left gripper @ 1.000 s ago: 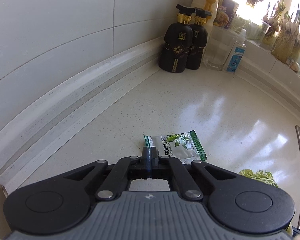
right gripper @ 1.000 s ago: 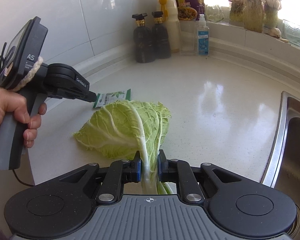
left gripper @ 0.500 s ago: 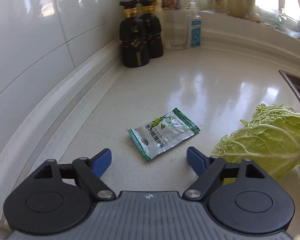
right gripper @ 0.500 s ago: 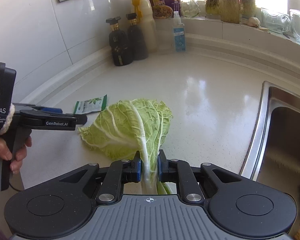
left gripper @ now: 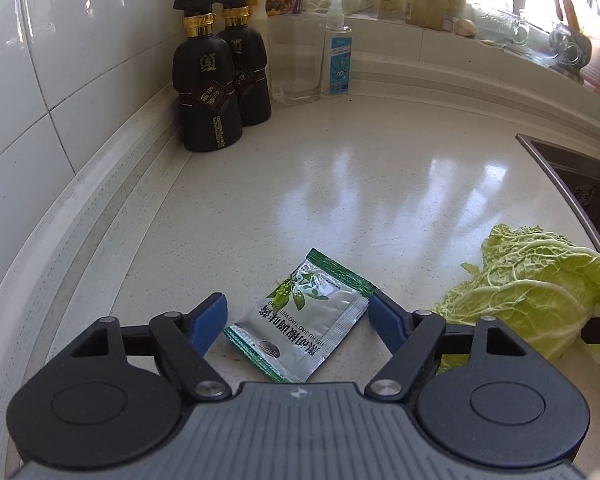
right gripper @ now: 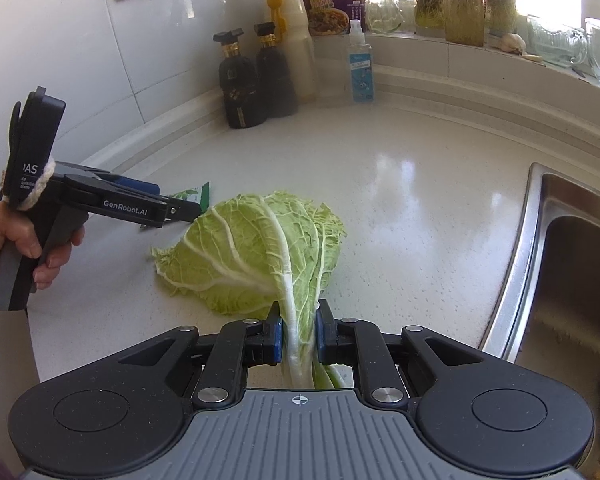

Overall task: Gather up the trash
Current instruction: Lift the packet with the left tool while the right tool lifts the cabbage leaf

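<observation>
A silver and green sachet [left gripper: 300, 322] lies flat on the white counter. My left gripper [left gripper: 298, 318] is open, its blue pads on either side of the sachet, just above it. In the right wrist view the left gripper [right gripper: 182, 210] hides most of the sachet [right gripper: 196, 196]. My right gripper [right gripper: 298, 338] is shut on the white stalk of a cabbage leaf [right gripper: 260, 252], which rests on the counter. The leaf also shows in the left wrist view [left gripper: 536, 296] to the right of the sachet.
Two black pump bottles [left gripper: 208, 80] stand by the tiled wall, with a glass [left gripper: 296, 64] and a small spray bottle [left gripper: 336, 60] beside them. A steel sink [right gripper: 572, 264] lies to the right. Jars and plants line the window ledge [right gripper: 460, 8].
My left gripper opened off the sachet's edge, pulled back, then moved forward so the sachet lies between its pads. The right gripper kept hold of the leaf and shifted slightly.
</observation>
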`<state>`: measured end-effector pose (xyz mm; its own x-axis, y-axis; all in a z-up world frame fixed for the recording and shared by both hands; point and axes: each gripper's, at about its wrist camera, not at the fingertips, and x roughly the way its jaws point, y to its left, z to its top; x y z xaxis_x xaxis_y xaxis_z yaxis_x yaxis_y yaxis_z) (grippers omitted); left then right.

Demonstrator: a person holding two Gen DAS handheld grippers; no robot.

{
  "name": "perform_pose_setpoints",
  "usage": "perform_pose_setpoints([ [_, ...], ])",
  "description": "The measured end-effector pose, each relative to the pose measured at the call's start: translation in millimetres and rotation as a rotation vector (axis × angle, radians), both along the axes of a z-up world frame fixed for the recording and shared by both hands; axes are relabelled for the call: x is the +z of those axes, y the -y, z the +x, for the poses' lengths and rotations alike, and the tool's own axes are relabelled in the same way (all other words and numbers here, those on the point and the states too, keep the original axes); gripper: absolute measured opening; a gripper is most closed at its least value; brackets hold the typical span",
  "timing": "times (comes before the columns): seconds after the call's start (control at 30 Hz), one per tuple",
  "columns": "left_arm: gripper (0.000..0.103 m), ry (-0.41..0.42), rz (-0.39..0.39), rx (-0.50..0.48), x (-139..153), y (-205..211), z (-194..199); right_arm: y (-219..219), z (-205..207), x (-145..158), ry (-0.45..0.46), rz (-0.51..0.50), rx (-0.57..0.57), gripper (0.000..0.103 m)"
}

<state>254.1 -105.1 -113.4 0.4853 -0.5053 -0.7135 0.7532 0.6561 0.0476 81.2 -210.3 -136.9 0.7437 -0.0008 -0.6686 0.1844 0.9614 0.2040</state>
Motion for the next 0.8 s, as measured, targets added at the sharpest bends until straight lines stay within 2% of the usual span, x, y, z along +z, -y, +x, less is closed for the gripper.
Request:
perform_pose_setpoints([
  [0.07,0.053,0.001,-0.002,0.006,1.6,1.6,-2.7,1.1,1.0,-0.1,-0.004,0.013,-0.008,0.014],
  [0.3,0.045,0.008,-0.007,0.091,-0.3,6.9,-8.9,3.9,0.8,-0.3,-0.01,0.052,-0.018,0.014],
  [0.37,0.034,0.017,-0.007,0.114,0.1,8.9,-12.9,4.5,0.7,0.4,-0.013,0.061,-0.02,0.014],
  [0.5,0.03,0.035,0.003,0.166,0.4,14.1,-18.9,6.5,-0.9,2.7,-0.015,0.092,-0.029,0.014],
  [0.6,0.016,0.05,0.006,0.205,2.5,14.8,-23.6,8.9,-3.6,5.6,-0.007,0.132,-0.029,0.014],
  [0.73,0.011,0.002,-0.029,0.267,6.0,8.6,-24.6,16.1,-8.8,8.8,0.016,0.228,-0.027,0.013],
  [0.8,0.01,-0.014,-0.041,0.292,7.1,5.0,-28.4,18.0,-11.5,12.4,0.022,0.232,-0.031,0.013],
])
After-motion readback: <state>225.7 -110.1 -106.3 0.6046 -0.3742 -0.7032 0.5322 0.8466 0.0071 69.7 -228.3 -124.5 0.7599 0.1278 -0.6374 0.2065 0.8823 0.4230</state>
